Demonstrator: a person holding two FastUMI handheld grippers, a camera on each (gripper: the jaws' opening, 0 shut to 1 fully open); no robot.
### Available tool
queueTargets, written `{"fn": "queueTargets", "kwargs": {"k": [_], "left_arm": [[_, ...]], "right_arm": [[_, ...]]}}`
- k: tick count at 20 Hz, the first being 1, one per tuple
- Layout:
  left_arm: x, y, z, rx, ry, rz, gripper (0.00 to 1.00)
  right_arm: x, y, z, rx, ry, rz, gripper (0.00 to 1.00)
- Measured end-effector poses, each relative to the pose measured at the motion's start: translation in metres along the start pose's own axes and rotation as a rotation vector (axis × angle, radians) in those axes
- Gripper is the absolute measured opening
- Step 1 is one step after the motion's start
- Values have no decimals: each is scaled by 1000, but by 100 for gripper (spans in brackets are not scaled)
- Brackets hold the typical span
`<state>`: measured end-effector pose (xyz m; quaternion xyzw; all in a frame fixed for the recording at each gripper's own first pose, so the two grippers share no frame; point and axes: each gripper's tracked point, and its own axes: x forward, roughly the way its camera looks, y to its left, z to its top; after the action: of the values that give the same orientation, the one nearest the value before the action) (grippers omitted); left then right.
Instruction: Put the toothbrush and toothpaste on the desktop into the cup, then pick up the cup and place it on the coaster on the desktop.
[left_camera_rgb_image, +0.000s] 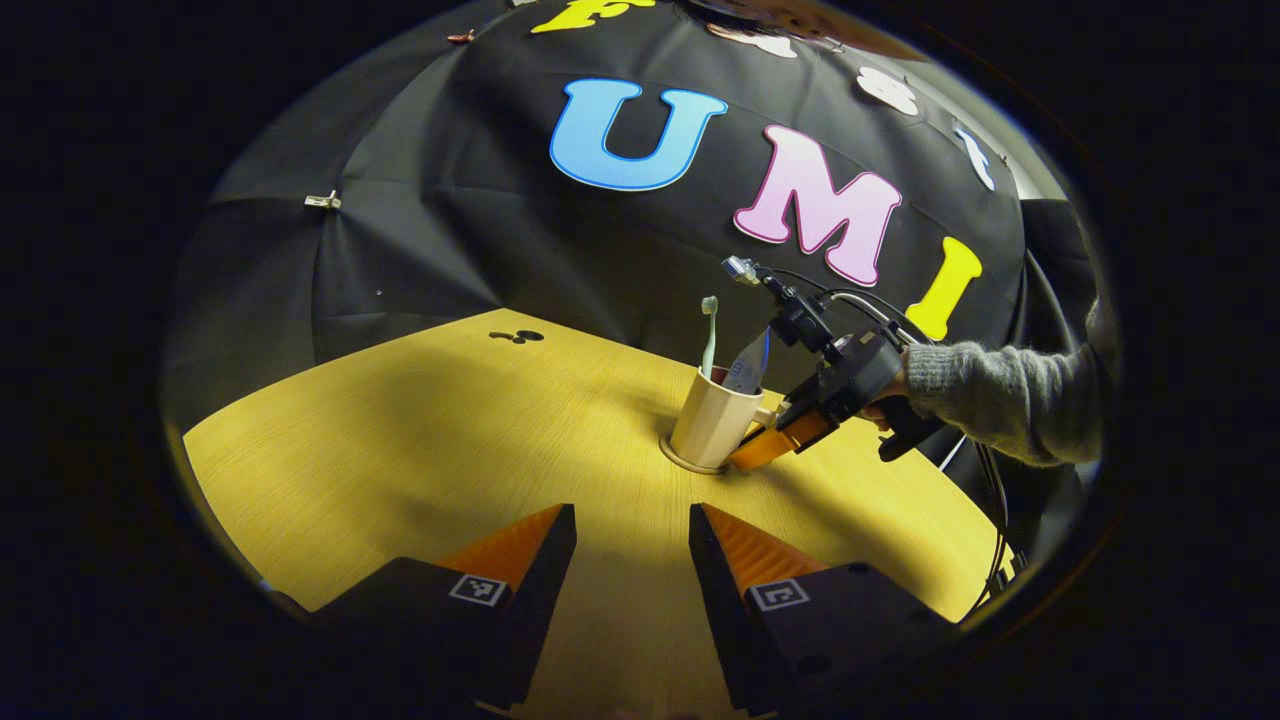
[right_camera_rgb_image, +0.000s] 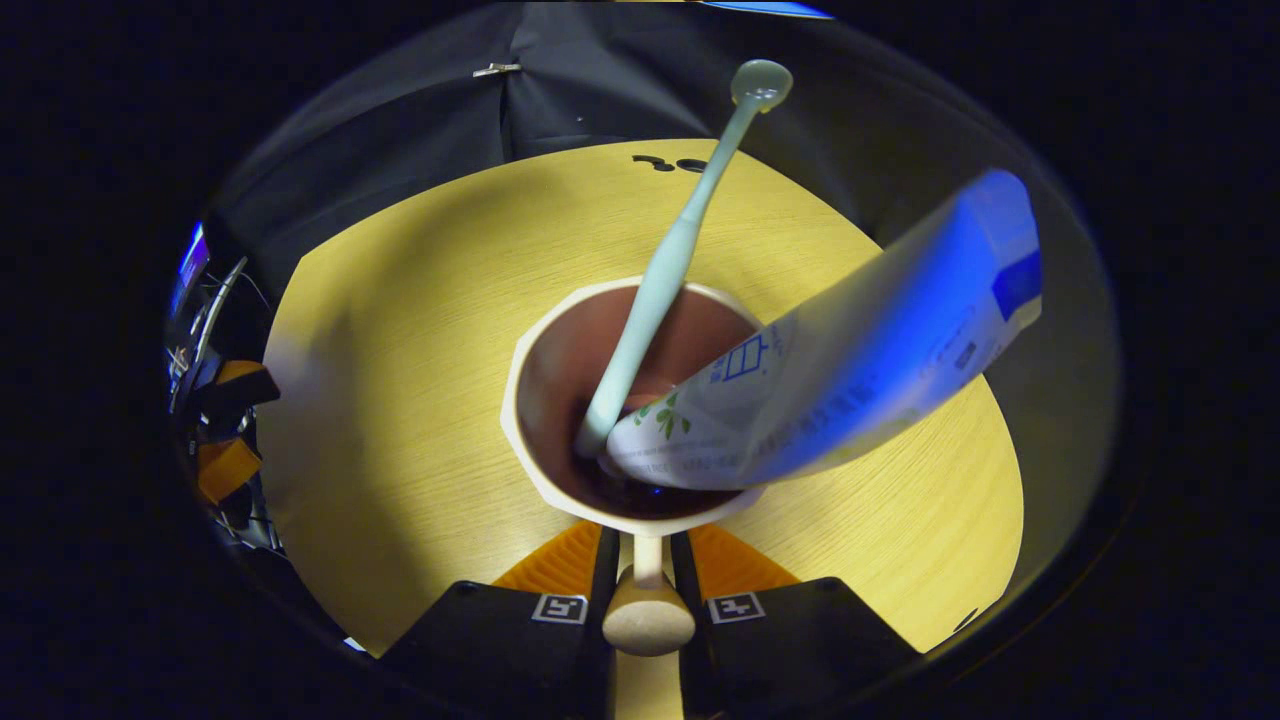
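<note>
A beige cup stands upright on a round coaster on the yellow wooden table. In the cup lean a pale green toothbrush and a white and blue toothpaste tube. My right gripper reaches in from the right, its fingers on the cup's handle. In the right gripper view I look down into the cup: the toothbrush and the toothpaste rest inside, and my right gripper is shut on the handle. My left gripper hangs open above the near table, well short of the cup.
A grey sleeve and hand hold the right gripper, with cables trailing at the right table edge. Small dark marks sit at the table's far edge. My left gripper appears at the left margin of the right gripper view.
</note>
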<state>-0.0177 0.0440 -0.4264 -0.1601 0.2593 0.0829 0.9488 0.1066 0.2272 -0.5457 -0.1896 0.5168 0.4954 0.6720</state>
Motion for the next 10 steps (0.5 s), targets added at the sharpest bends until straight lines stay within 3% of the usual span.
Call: {"fn": "queueTargets", "kwargs": {"k": [7, 10], "left_arm": [[0, -2, 1, 5, 8, -2, 73], [-3, -5, 3, 10, 10, -11, 73]], "right_arm": [[-9, -10, -2, 22, -16, -18, 34], [-17, -11, -2, 49, -30, -23, 54]]}}
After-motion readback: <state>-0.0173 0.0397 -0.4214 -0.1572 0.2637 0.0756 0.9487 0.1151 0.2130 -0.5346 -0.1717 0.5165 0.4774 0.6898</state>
